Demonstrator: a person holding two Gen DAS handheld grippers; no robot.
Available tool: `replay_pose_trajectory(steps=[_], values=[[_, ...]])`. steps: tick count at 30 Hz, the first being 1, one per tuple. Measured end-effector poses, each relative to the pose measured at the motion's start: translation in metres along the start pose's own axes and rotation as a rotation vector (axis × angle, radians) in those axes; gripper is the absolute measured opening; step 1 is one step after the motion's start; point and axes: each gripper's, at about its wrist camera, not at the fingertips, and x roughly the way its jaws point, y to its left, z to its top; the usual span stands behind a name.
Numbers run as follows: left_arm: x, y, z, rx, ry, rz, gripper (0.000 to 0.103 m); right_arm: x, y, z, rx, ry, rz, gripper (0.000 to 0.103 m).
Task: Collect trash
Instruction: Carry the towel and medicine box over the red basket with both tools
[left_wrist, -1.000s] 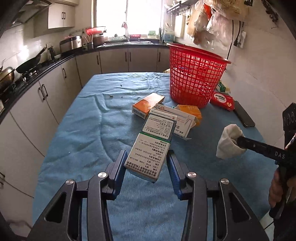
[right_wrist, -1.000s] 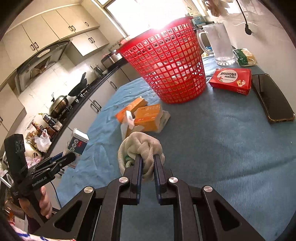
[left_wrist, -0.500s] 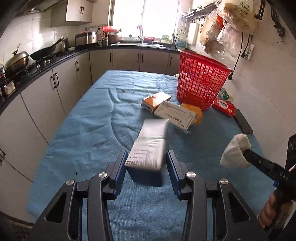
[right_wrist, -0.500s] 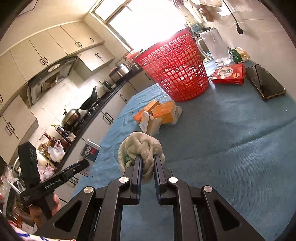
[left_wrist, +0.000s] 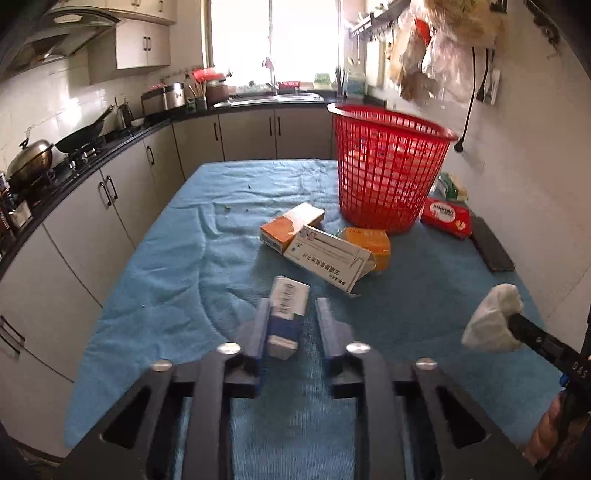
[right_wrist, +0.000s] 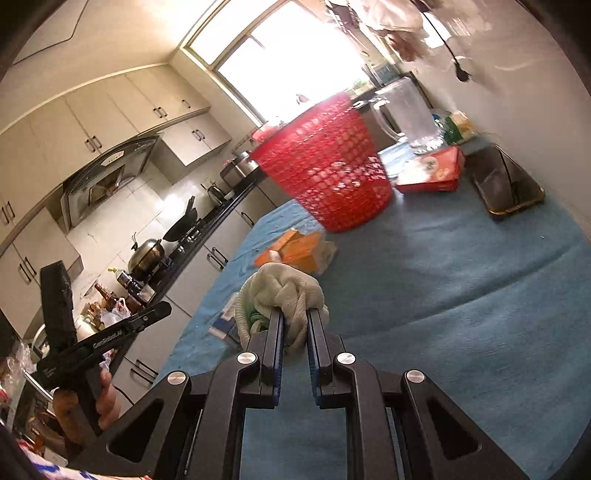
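Note:
My left gripper (left_wrist: 291, 317) is open; a blue-and-white box (left_wrist: 286, 314) sits between its fingers against the left one, on or just above the blue cloth, I cannot tell which. My right gripper (right_wrist: 295, 328) is shut on a crumpled white cloth wad (right_wrist: 282, 291), held above the table; it also shows in the left wrist view (left_wrist: 493, 319). A red mesh basket (left_wrist: 388, 166) stands at the far right. Two orange boxes (left_wrist: 290, 225) (left_wrist: 369, 245) and a white box (left_wrist: 328, 258) lie in front of it.
A red packet (left_wrist: 445, 216), a black phone (left_wrist: 491, 249) and a green packet (left_wrist: 450, 186) lie along the right edge by the wall. A clear jug (right_wrist: 410, 114) stands behind the basket. Kitchen counters run along the left and back.
The left gripper has opened and the box it held has slipped down and turned end-on between the fingers. Both grippers have drawn back from the basket; the right one has tilted.

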Motion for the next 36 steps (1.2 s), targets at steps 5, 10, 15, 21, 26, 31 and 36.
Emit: replay_pose_trajectory(steps=[5, 10, 15, 21, 26, 31, 36], values=[[0.021, 0.015, 0.001, -0.016, -0.016, 0.045, 0.078, -0.007, -0.034, 0.003, 0.069, 0.017, -0.003, 0.013], [0.054, 0.027, -0.003, 0.030, 0.040, 0.044, 0.085, -0.009, -0.051, 0.008, 0.103, 0.037, -0.023, 0.013], [0.087, 0.039, -0.003, 0.014, 0.132, -0.026, 0.085, -0.010, -0.045, 0.008, 0.084, 0.038, -0.046, 0.013], [0.101, 0.032, -0.005, 0.083, 0.156, -0.056, 0.083, 0.001, -0.029, 0.001, 0.086, 0.038, -0.063, 0.013], [0.113, 0.030, -0.010, 0.129, 0.202, -0.056, 0.033, 0.015, -0.005, 0.002, 0.058, 0.061, -0.078, 0.013], [0.094, 0.050, -0.008, 0.073, 0.148, -0.114, 0.033, 0.027, 0.028, 0.005, -0.008, 0.070, -0.111, 0.013], [0.047, 0.075, 0.009, 0.037, 0.043, -0.143, 0.033, 0.035, 0.049, 0.014, -0.042, 0.060, -0.125, 0.013]])
